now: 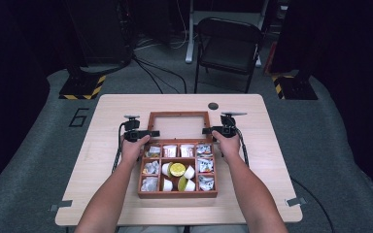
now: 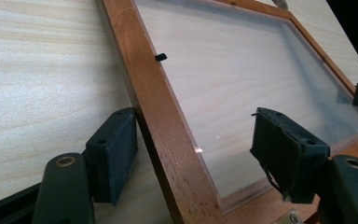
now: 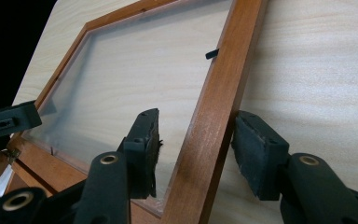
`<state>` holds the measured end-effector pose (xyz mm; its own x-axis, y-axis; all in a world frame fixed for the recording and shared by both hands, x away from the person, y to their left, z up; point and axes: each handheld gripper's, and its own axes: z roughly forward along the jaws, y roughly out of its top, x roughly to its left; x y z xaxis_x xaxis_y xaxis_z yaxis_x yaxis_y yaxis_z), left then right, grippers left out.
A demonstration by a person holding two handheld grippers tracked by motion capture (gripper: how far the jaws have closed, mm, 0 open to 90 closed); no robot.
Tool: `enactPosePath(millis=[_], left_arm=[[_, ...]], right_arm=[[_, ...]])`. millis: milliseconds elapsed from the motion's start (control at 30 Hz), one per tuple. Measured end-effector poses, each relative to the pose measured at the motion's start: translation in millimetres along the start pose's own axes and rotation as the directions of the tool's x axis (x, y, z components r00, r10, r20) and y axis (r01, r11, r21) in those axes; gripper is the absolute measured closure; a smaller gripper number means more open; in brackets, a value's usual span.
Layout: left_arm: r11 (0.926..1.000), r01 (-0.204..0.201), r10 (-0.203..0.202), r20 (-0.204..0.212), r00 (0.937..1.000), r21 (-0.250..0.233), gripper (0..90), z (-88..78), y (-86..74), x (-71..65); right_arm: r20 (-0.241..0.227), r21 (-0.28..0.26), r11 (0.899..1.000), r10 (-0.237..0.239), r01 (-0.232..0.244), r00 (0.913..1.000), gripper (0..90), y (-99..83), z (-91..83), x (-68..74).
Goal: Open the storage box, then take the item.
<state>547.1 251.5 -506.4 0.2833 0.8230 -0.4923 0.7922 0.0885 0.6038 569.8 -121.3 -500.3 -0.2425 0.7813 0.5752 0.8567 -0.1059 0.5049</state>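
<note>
High view looks down; both gripper views closely share the lid (image 2: 163, 135).

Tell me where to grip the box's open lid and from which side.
Grip the lid by its two wooden side rails, each gripper coming in from its own side. The rails are narrow; the left gripper and right gripper already straddle them, jaws open. Avoid the clear pane.

left gripper (image 2: 193, 154): black jaws, dark padded faces, brass-ringed screw holes
right gripper (image 3: 196, 149): same build
cables (image 1: 117, 154): black
forearms (image 1: 108, 194): bare, unsleeved
</note>
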Motion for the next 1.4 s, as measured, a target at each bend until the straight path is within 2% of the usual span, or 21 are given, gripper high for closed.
enactPosePath(millis=[67,200,300,367,433,500,533,567,667,700,833,900,933,967,1033,1100,1167,1233,1300,1333,1400], left_arm=[[0.9997,0.02,-0.021,-0.009,0.9997,-0.01,33.3,-1.4,0.0,-2.0],[0.9999,-0.016,0.016,-0.034,0.9993,0.005,35.2,-7.4,0.1,-3.0],[0.9992,-0.04,0.04,-0.051,0.9979,0.002,35.7,-14.3,0.2,-5.1],[0.9971,-0.076,0.076,-0.057,0.9955,-0.002,35.7,-21.9,-0.9,-9.0],[0.9945,-0.104,0.103,-0.054,0.9932,-0.01,35.7,-28.6,-1.2,-12.9],[0.9919,-0.121,0.119,-0.053,0.9915,-0.04,36.2,-38.4,-1.8,-17.8],[0.9911,-0.119,0.117,-0.045,0.9921,-0.06,36.9,-43.8,-2.5,-19.9],[0.9914,-0.113,0.11,-0.043,0.993,-0.066,37.2,-48.7,-3.2,-22.3],[0.988,-0.112,0.109,-0.037,0.9934,-0.106,36.9,-65.3,-4.8,-28.6],[0.9878,-0.103,0.101,-0.024,0.9946,-0.117,36.9,-69.3,-5.8,-29.9],[0.9802,-0.159,0.156,-0.035,0.9871,-0.118,36.0,-87.0,-11.7,-41.0],[0.9787,-0.154,0.154,-0.011,0.9879,-0.135,36.1,-97.4,-17.4,-44.9],[0.9787,-0.154,0.154,-0.011,0.9879,-0.135,36.3,-97.4,-17.4,-44.9],[0.9766,-0.171,0.17,-0.019,0.9852,-0.131,36.4,-103.9,-22.8,-46.9],[0.977,-0.172,0.17,-0.023,0.9852,-0.127,36.4,-108.4,-27.1,-48.3],[0.974,-0.173,0.174,-0.01,0.9848,-0.146,36.3,-113.2,-32.9,-50.7],[0.9716,-0.194,0.191,-0.029,0.9811,-0.136,35.7,-116.5,-34.3,-53.7],[0.9715,-0.185,0.185,-0.014,0.9826,-0.148,35.0,-120.4,-35.4,-56.1],[0.9704,-0.189,0.19,-0.009,0.9818,-0.15,34.6,-120.7,-37.3,-58.3],[0.9707,-0.197,0.199,-0.005,0.9801,-0.137,34.5,-119.9,-39.2,-60.2],[0.9689,-0.212,0.214,0.0,0.9769,-0.128,34.4,-118.2,-42.0,-61.7]], right_arm=[[0.017,-0.008,1.0,-0.004,0.004,0.9998,49.8,-0.8,-0.1,1.5],[0.06,-0.021,0.995,-0.093,0.095,0.9938,50.1,-0.9,-5.5,6.5],[0.094,-0.046,0.99,-0.13,0.134,0.9871,49.9,-2.7,-14.9,12.5],[0.126,-0.06,0.979,-0.186,0.195,0.9744,49.7,-5.6,-22.8,18.2],[0.14,-0.071,0.973,-0.21,0.221,0.9677,49.3,-8.6,-29.1,22.7],[0.155,-0.069,0.953,-0.282,0.295,0.9469,48.0,-12.9,-38.8,32.1],[0.157,-0.071,0.947,-0.298,0.312,0.9414,47.2,-14.9,-42.4,36.0],[0.154,-0.074,0.939,-0.323,0.337,0.9339,45.8,-17.1,-47.0,40.8],[0.119,-0.076,0.926,-0.36,0.37,0.9253,43.9,-24.9,-60.1,56.0],[0.112,-0.08,0.913,-0.39,0.399,0.9142,43.3,-28.4,-64.9,61.7],[0.072,-0.067,0.895,-0.436,0.44,0.8972,42.4,-39.5,-75.5,77.8],[0.073,-0.062,0.879,-0.469,0.473,0.8803,42.5,-45.8,-79.3,84.3],[0.073,-0.062,0.879,-0.469,0.473,0.8803,42.5,-45.8,-79.3,84.3],[0.077,-0.063,0.864,-0.496,0.5,0.8651,42.4,-51.9,-82.5,90.5],[0.082,-0.064,0.851,-0.516,0.522,0.8524,42.0,-56.8,-85.7,95.6],[0.071,-0.08,0.847,-0.521,0.526,0.8505,41.3,-62.6,-88.2,99.4],[0.056,-0.088,0.85,-0.517,0.52,0.8542,41.0,-68.2,-89.9,101.3],[0.06,-0.102,0.846,-0.52,0.524,0.8518,39.8,-73.7,-90.7,102.6],[0.075,-0.1,0.831,-0.542,0.547,0.8369,38.9,-80.5,-90.6,103.5],[0.076,-0.096,0.831,-0.542,0.547,0.8369,38.8,-82.9,-90.5,103.8],[0.085,-0.084,0.817,-0.565,0.571,0.8206,38.8,-88.5,-89.6,103.0]])
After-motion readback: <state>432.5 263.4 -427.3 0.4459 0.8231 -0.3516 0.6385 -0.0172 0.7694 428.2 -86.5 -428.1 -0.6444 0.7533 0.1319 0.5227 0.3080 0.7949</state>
